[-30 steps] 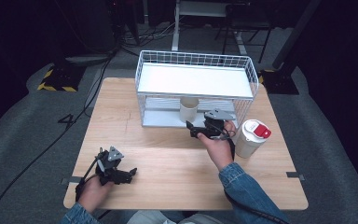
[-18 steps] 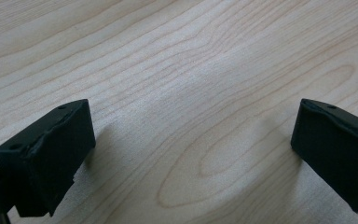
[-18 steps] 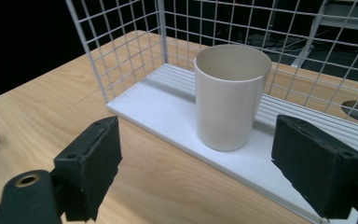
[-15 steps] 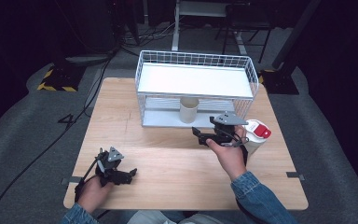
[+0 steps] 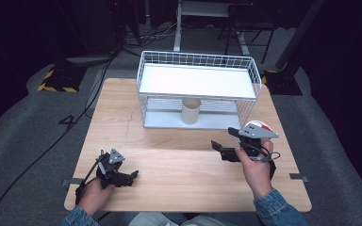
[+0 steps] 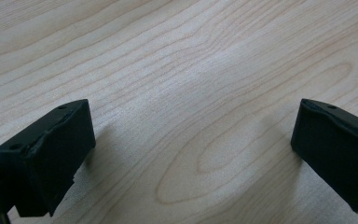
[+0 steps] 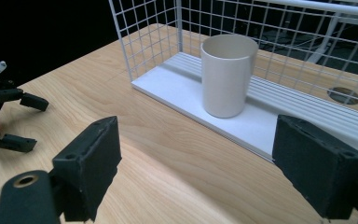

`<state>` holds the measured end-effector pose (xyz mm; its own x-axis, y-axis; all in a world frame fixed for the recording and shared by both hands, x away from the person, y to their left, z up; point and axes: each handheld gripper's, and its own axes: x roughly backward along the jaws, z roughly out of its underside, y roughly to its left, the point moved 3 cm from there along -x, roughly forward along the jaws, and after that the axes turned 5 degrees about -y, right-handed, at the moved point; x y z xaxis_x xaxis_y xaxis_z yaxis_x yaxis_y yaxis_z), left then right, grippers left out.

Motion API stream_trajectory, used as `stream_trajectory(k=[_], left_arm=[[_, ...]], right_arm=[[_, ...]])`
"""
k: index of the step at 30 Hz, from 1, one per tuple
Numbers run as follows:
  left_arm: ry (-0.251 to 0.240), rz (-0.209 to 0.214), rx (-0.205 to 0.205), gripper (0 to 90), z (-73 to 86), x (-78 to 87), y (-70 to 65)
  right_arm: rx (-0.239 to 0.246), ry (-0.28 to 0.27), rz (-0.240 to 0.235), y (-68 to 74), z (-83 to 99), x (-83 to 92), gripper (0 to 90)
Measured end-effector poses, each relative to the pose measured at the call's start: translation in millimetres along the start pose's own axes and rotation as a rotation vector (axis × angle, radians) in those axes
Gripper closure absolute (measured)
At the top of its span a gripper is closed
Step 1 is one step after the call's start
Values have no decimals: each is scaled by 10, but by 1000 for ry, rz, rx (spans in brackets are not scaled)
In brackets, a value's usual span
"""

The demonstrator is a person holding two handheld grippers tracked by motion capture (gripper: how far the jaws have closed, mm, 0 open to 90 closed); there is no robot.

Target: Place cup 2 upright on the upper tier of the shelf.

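Your right tool point(image 5: 221, 151) hovers above the light wooden tabletop point(image 5: 179, 155), its jaws spread wide and holding nothing. It faces the cream cylindrical cup point(image 7: 228, 74), which stands upright on the lower white slatted shelf of the white wire rack point(image 5: 195, 70). If you want to take this cup, I think you should go in low and straight, under the upper shelf, and center the jaws on the cup body before you close.

Your left tool point(image 5: 122, 178) rests near the front left edge, jaws also spread, empty.

I can read no brand or writing on these things; a "4" point(image 5: 69, 122) is on the floor.
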<state>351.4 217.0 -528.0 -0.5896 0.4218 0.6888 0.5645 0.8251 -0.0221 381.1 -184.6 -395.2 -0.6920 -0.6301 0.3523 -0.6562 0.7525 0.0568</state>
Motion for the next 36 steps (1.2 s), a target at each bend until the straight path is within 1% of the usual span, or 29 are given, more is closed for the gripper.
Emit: stream_trajectory(k=[2, 3, 4, 8, 9, 10, 13, 16, 20, 22, 23, 24, 26, 27, 28, 29, 30, 31, 32, 33, 34, 35, 36], left_arm=[[0, 0, 1, 1, 0, 0, -1], [0, 0, 1, 1, 0, 0, -1], [0, 0, 0, 1, 0, 0, 0], [0, 0, 1, 1, -3, -4, 1], [0, 0, 1, 1, -3, -4, 1], [0, -1, 3, 1, -6, -7, 1], [0, -2, 8, 1, -7, -8, -2], [0, -3, 7, 1, -7, -8, -1], [0, -2, 8, 0, -7, -9, -2], [0, -2, 8, 1, -7, -9, -2], [0, -2, 8, 1, -7, -9, -2], [0, -2, 8, 0, -7, -8, -2], [0, -2, 8, 1, -7, -9, -2], [0, -2, 8, 1, -7, -9, -2], [0, -2, 8, 1, -7, -9, -2], [0, -2, 8, 1, -7, -9, -2], [0, -2, 8, 1, -7, -9, -2], [0, -2, 8, 1, -7, -9, -2], [0, -2, 9, 0, -7, -9, -2], [0, -2, 9, 1, -7, -9, -2], [-1, -3, 7, 1, -7, -9, -1], [0, -3, 7, 1, -7, -9, -1], [0, -2, 8, 1, -7, -9, -2]], right_arm=[[4, -5, 6, -15, 13, 62, 156], [4, -5, 6, -15, 13, 62, 156], [14, -10, 10, -35, 25, 146, 156], [26, -18, 29, -84, 49, 274, 155], [26, -18, 29, -84, 49, 274, 155], [30, -28, 39, -118, 58, 346, 154], [40, -34, 60, -180, 69, 451, 151], [33, -36, 67, -250, 71, 548, 151], [31, -53, 98, -346, 64, 657, 149], [30, -53, 111, -389, 64, 698, 149], [30, -53, 111, -389, 64, 698, 149], [19, -48, 128, -432, 68, 737, 149], [13, -45, 141, -475, 68, 768, 149], [13, -45, 141, -475, 68, 768, 149], [4, -44, 159, -529, 71, 808, 149], [4, -44, 159, -529, 71, 808, 149], [4, -40, 178, -583, 81, 844, 149], [4, -40, 178, -583, 81, 844, 149], [9, -19, 206, -643, 110, 874, 149], [9, -19, 206, -643, 110, 874, 149], [9, -5, 208, -656, 121, 882, 150], [25, 32, 215, -722, 176, 904, 150], [39, 51, 216, -739, 194, 909, 151]])
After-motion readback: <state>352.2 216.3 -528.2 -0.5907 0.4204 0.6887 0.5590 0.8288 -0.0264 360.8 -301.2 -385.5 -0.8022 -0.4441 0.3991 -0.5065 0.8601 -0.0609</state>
